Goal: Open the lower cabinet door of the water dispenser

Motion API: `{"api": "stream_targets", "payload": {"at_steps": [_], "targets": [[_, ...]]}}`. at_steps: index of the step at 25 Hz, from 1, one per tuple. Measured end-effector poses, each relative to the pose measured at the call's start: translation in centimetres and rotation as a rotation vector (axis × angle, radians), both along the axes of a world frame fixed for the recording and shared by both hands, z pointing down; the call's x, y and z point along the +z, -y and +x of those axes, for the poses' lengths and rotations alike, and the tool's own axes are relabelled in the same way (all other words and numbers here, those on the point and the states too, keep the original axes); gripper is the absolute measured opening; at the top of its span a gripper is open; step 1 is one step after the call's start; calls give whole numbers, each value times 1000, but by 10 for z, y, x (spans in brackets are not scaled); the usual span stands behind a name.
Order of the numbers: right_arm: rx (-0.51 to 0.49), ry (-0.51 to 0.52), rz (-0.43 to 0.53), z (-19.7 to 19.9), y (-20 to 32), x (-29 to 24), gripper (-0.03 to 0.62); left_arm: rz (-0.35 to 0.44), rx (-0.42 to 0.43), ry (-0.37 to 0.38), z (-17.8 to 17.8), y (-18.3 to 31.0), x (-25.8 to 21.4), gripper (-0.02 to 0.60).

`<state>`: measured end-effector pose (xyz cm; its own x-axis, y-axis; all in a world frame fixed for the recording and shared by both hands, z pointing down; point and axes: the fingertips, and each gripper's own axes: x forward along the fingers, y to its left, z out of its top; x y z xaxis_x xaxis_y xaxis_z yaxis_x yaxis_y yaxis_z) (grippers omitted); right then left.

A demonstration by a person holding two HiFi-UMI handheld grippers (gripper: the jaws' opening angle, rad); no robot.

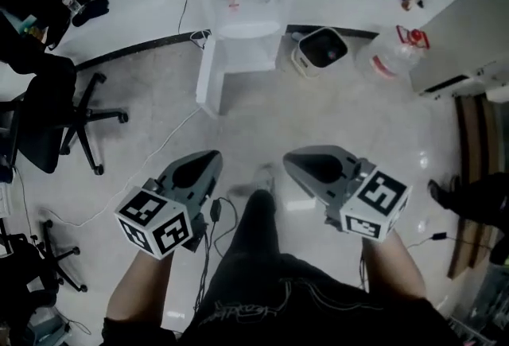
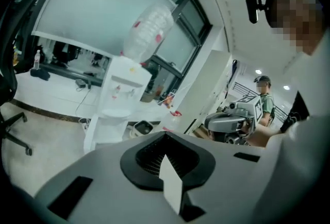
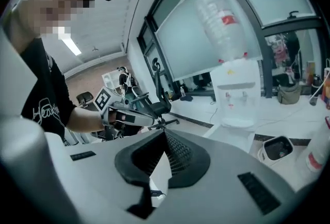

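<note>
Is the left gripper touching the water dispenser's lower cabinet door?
Apart. The head view shows the left gripper far back from the lower cabinet door, with a stretch of floor between them.

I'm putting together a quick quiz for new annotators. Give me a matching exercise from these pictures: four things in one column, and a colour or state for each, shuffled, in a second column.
Column A
1. lower cabinet door
2. office chair
3. left gripper
4. water jug on the floor

Column B
a. black
b. jaws together, nothing between them
c. swung open
d. clear, with a red handle

Pairs: 1-c, 2-a, 3-b, 4-d
</note>
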<state>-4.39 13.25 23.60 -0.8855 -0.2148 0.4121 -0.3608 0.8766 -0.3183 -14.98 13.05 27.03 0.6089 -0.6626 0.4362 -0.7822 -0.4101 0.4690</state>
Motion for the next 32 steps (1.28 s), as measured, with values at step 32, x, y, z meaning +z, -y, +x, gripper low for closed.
{"api": "stream_targets", "payload": {"at_steps": [32], "targets": [[-1, 263, 335, 58, -174, -326, 12, 522, 251, -6, 116, -160, -354, 0]]}}
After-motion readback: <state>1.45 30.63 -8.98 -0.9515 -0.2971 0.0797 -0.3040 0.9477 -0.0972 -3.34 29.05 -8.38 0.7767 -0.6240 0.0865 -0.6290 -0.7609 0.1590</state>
